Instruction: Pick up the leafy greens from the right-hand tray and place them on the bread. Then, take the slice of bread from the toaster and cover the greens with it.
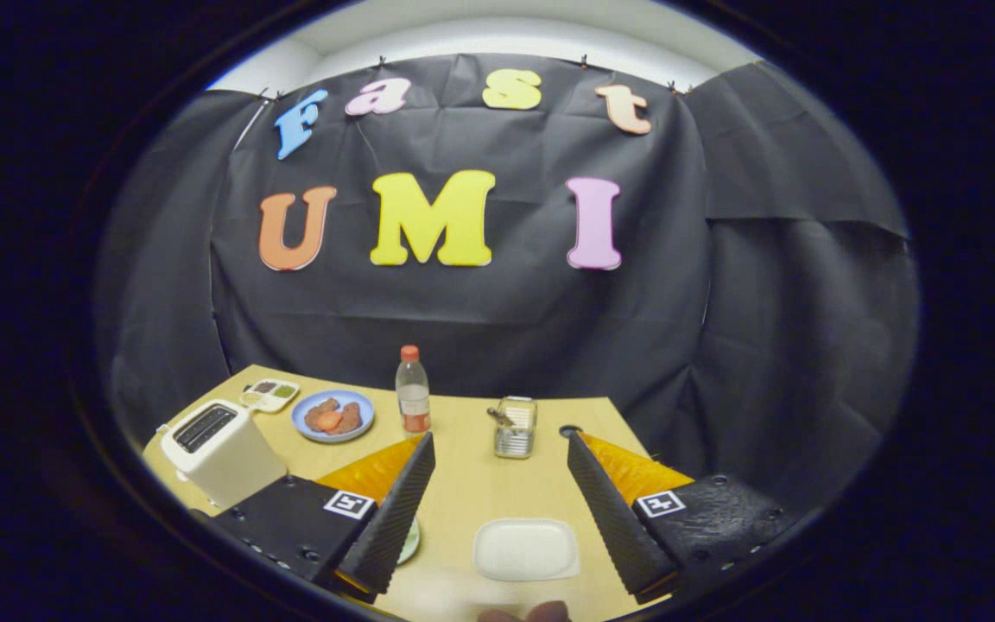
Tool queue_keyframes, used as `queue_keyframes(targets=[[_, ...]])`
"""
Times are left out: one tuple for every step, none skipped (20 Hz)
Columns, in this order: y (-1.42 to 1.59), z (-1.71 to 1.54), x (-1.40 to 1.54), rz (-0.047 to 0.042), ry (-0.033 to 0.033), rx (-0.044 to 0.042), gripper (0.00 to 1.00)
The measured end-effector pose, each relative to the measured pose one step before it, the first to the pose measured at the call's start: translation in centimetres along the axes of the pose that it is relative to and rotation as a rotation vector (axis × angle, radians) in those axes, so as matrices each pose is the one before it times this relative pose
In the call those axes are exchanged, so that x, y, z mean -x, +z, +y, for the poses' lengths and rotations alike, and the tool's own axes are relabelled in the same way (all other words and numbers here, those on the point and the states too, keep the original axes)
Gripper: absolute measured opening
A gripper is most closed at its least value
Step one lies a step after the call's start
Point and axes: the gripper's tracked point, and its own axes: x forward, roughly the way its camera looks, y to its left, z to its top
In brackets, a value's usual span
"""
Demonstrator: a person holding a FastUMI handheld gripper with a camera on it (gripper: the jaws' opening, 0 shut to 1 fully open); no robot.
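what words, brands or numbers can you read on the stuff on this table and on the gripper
None can be read.
Bottle label: too small and blurred to read.
Toaster: no legible marking.
Glass jar: no text visible.
Gripper: two square black-and-white marker tags, which are patterns, not words; its jaws stand open above the table, gripping nothing.

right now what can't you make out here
- Toaster slots: too dark and small to tell whether bread sits inside, gripper view.
- Small tray contents: too small to identify.
- Green-rimmed plate: mostly hidden behind the left finger of the open tongs.
- White tray: looks bare.
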Motion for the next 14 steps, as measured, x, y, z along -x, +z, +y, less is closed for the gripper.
queue_keyframes(targets=[[1.442,-0.592,1.230,-0.02459,0.01128,0.00227,0.94],[1.660,-0.513,1.196,-0.02870,0.00645,-0.00078,0.94],[1.216,-0.517,1.194,-0.02086,0.00885,0.00275,0.94],[1.229,-0.281,1.113,-0.01843,0.00661,0.00575,0.94],[1.144,-0.402,1.143,-0.01884,0.00344,-0.00205,0.94],[1.197,-0.169,1.059,-0.01645,0.00689,-0.01296,0.94],[0.910,-0.171,1.025,-0.01635,0.00060,-0.01242,0.94],[1.085,-0.288,0.837,-0.01990,-0.00132,-0.01748,0.94],[0.768,-0.303,0.771,-0.01759,-0.00506,-0.00389,0.94],[0.553,-0.307,0.677,-0.01196,-0.00360,-0.00308,0.94],[0.398,-0.088,0.697,-0.00992,-0.00085,-0.00346,0.94],[0.459,0.003,0.823,-0.01050,0.00144,-0.00618,0.94],[0.208,0.048,0.609,-0.00809,0.00084,-0.00584,0.94],[0.341,0.074,0.638,-0.01127,-0.00134,0.00307,0.94]])
